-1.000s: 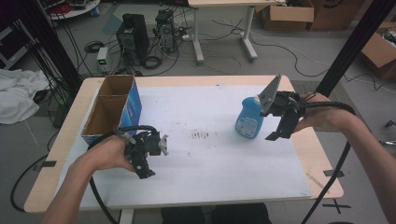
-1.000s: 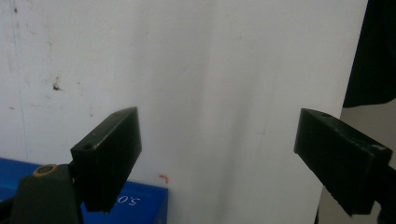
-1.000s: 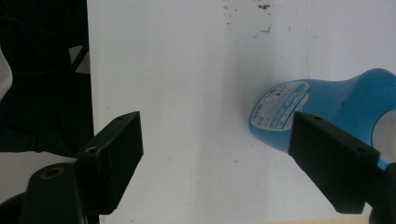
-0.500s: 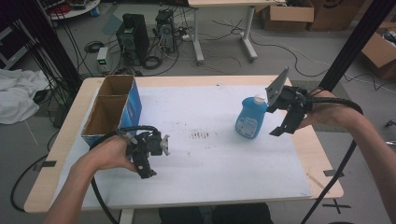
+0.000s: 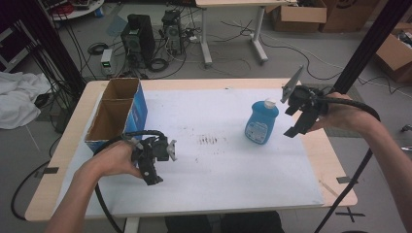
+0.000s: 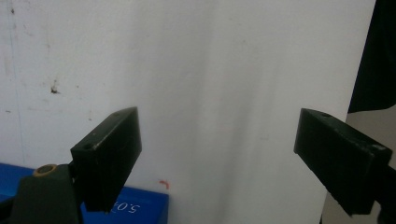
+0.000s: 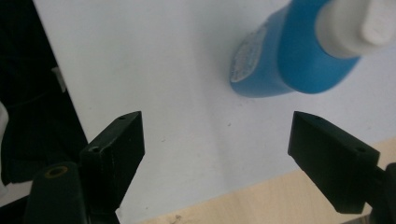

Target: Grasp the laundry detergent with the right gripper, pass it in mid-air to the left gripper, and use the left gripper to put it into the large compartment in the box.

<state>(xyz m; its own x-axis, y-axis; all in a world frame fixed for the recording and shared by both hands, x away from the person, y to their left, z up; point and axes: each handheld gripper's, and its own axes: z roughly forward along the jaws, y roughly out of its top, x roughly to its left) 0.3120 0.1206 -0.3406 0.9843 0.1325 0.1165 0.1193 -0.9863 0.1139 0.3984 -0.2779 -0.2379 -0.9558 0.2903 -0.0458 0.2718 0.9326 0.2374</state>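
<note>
My right gripper (image 5: 297, 115) is wide open, holding nothing; the blue bottle (image 5: 261, 121) stands upright just left of it; my left gripper (image 5: 156, 162), open too, is far off.

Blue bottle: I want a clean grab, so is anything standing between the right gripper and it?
Nothing visible does. The blue bottle stands upright on the white sheet, and the right gripper hovers just beside it, jaws open and empty. In the right gripper view only bare sheet lies between the jaws and the bottle.
</note>
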